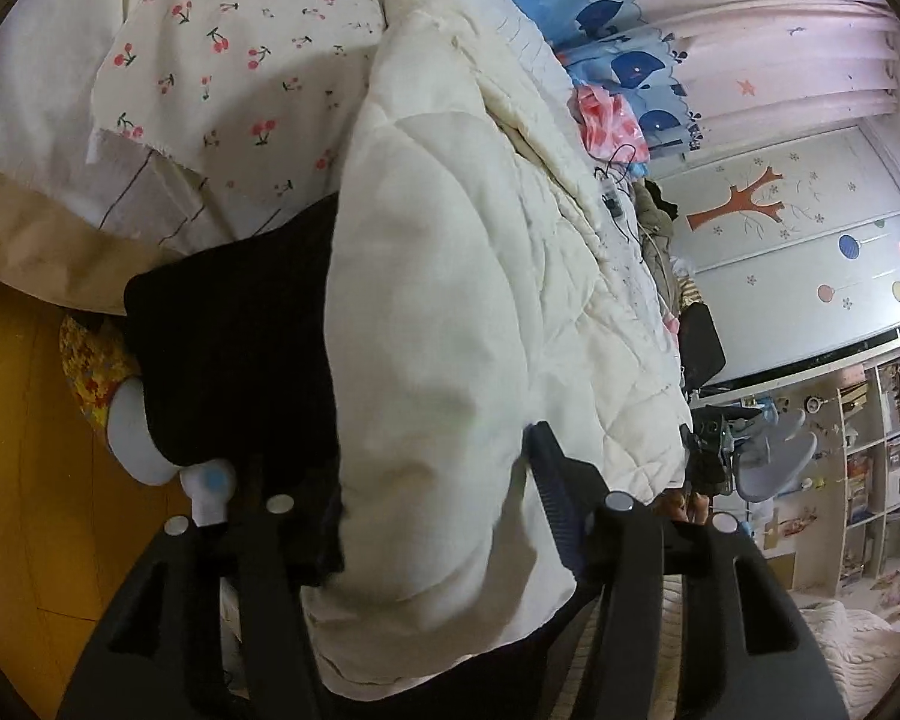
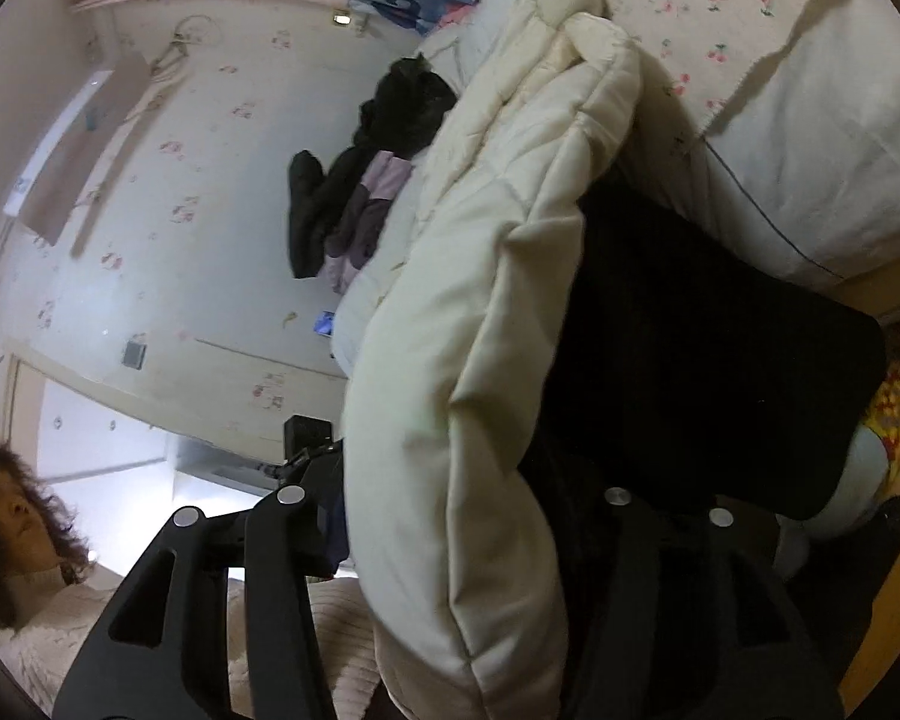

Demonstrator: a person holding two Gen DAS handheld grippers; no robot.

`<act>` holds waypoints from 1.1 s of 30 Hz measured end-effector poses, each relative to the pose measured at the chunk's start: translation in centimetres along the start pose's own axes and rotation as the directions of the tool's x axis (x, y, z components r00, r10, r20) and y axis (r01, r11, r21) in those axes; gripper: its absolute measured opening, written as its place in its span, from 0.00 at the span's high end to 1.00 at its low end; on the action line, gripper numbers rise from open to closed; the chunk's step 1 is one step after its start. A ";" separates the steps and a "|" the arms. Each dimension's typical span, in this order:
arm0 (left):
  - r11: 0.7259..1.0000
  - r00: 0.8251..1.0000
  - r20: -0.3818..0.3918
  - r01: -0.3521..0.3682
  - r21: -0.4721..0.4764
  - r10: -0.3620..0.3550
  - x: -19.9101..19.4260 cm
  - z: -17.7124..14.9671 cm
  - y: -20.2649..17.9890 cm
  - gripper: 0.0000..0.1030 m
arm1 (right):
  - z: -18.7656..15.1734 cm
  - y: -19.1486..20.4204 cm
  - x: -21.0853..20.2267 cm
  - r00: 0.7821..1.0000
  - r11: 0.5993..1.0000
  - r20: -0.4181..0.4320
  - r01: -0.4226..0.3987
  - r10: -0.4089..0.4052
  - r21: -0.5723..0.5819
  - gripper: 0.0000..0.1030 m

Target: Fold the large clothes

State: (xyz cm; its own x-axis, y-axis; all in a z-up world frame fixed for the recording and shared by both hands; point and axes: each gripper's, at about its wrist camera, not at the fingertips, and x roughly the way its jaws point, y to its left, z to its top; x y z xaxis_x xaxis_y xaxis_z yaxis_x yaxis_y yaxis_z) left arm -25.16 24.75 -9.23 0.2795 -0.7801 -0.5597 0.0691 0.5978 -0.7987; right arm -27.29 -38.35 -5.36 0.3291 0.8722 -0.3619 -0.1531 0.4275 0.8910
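Cream quilted coat (image 1: 450, 300) lies bunched lengthwise on the bed (image 1: 42, 90), its near end passing between the parted jaws of both the left gripper (image 1: 432, 516) and right gripper (image 2: 450, 510), each apparently pinching it, so neither hand is nearer

Both wrist views look forward along their jaws, tilted sideways, very close. They share the cream quilted coat (image 1: 450, 300) (image 2: 480, 360) on the bed (image 1: 240, 48) (image 2: 810, 120).

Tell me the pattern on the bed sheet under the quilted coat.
Small red cherries on the white bed sheet, clearest in the left wrist view.
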 end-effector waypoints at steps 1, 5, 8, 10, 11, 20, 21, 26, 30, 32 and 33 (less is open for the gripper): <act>1.000 1.000 0.011 0.002 0.002 -0.002 -0.1 0.1 -0.1 0.49 | 0.1 0.3 -0.1 1.000 1.000 0.017 -0.010 0.010 -0.013 0.71; 0.999 0.994 0.104 0.045 -0.001 -0.045 -1.8 1.0 -1.3 0.77 | 1.6 3.5 -0.9 0.991 0.993 0.118 -0.052 0.064 -0.107 0.81; 0.998 0.985 0.160 0.057 0.033 -0.062 -2.9 1.3 -2.9 0.82 | 2.6 5.2 -0.7 0.974 0.981 0.155 -0.142 0.162 -0.135 0.82; 0.996 0.979 0.187 0.077 0.042 -0.083 -3.7 1.5 -3.5 0.83 | 3.2 5.3 -0.7 0.955 0.968 0.182 -0.212 0.234 -0.132 0.82; 0.995 0.977 0.193 0.090 0.042 -0.096 -4.0 1.6 -3.6 0.83 | 3.5 4.8 -0.9 0.942 0.961 0.199 -0.249 0.269 -0.120 0.82; 0.989 0.969 0.216 0.136 -0.058 -0.120 -4.4 2.8 -1.1 0.83 | 5.7 4.1 -1.0 0.924 0.951 0.229 -0.292 0.307 -0.097 0.82; 0.989 0.966 0.227 0.141 -0.050 -0.126 -4.6 3.3 -1.5 0.83 | 6.2 4.4 -0.9 0.922 0.949 0.228 -0.297 0.313 -0.102 0.82; 0.985 0.947 0.277 0.171 -0.001 -0.164 -5.4 6.5 -3.5 0.83 | 9.4 5.9 0.2 0.915 0.941 0.226 -0.310 0.333 -0.134 0.82; 0.982 0.936 0.300 0.184 0.031 -0.185 -5.3 9.1 -4.9 0.83 | 11.6 6.4 0.8 0.911 0.937 0.230 -0.313 0.342 -0.154 0.82; 0.979 0.928 0.314 0.198 0.042 -0.201 -5.2 10.6 -5.5 0.83 | 12.7 6.6 1.0 0.910 0.937 0.234 -0.311 0.341 -0.158 0.82; 0.977 0.922 0.324 0.209 0.047 -0.213 -5.2 11.3 -5.8 0.83 | 13.2 6.7 1.0 0.911 0.937 0.235 -0.309 0.340 -0.161 0.82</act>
State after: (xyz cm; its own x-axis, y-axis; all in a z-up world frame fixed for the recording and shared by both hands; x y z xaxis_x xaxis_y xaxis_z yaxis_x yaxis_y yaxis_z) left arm -16.16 27.41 0.78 0.5528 -0.7869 -0.2742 0.1707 0.4290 -0.8870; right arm -15.70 -37.73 3.86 0.4665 0.8837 0.0380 -0.3950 0.1697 0.9029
